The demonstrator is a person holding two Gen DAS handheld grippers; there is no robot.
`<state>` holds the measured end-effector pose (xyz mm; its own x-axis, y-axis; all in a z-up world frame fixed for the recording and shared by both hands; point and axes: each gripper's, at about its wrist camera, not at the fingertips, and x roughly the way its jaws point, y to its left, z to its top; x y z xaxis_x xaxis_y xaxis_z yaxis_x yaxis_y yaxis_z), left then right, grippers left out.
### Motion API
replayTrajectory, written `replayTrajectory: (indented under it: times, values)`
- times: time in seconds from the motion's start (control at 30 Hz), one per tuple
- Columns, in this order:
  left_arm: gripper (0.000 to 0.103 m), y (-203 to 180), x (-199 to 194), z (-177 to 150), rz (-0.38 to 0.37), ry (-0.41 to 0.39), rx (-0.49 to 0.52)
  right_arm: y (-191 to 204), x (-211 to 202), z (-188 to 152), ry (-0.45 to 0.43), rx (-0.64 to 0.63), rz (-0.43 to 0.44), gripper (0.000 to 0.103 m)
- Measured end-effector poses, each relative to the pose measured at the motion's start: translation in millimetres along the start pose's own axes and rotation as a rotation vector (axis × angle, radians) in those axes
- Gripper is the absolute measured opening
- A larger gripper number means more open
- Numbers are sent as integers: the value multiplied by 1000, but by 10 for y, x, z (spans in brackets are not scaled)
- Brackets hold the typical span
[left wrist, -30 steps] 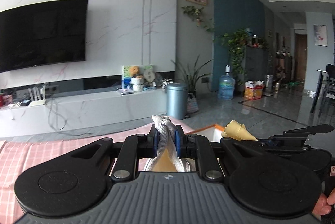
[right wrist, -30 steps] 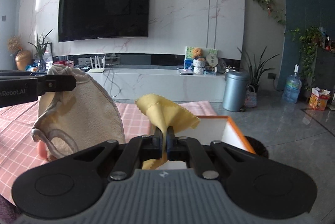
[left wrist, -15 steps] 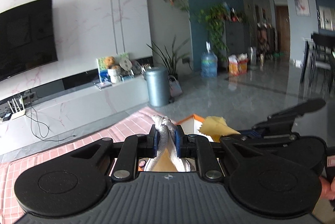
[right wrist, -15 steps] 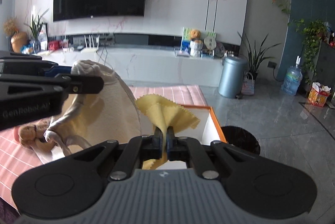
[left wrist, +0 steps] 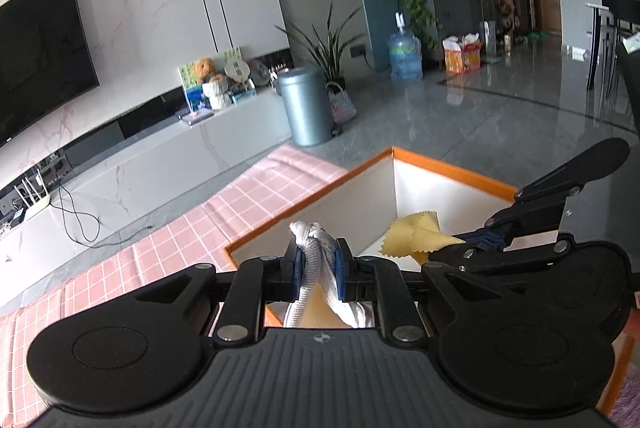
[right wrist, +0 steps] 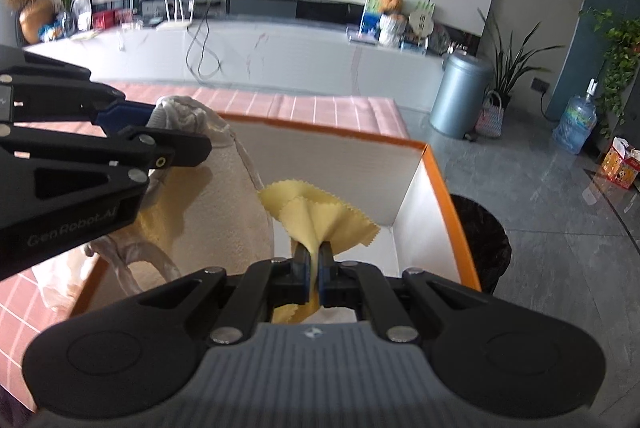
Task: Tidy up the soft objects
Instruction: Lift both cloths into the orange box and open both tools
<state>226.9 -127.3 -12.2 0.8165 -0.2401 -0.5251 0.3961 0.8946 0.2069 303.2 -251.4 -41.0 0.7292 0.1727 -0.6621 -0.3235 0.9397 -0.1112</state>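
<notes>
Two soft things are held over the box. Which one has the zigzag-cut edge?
The yellow cloth, pinched in the right gripper. The cream bag in the left gripper has a thick white rope handle instead.

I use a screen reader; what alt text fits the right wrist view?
The right gripper pinches a yellow cloth above an open orange-rimmed box. At left, the left gripper holds a cream fabric bag over the same box.
</notes>
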Motion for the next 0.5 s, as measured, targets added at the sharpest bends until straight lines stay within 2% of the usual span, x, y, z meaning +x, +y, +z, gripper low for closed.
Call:
replayTrajectory:
  times: [0.37, 0.5]
  values:
    - [26, 29, 321, -58, -22, 110, 47, 26, 403, 48, 165, -50, 15, 2]
    - [38, 37, 363, -75, -35, 123, 47, 55, 444, 16, 208, -53, 7, 4]
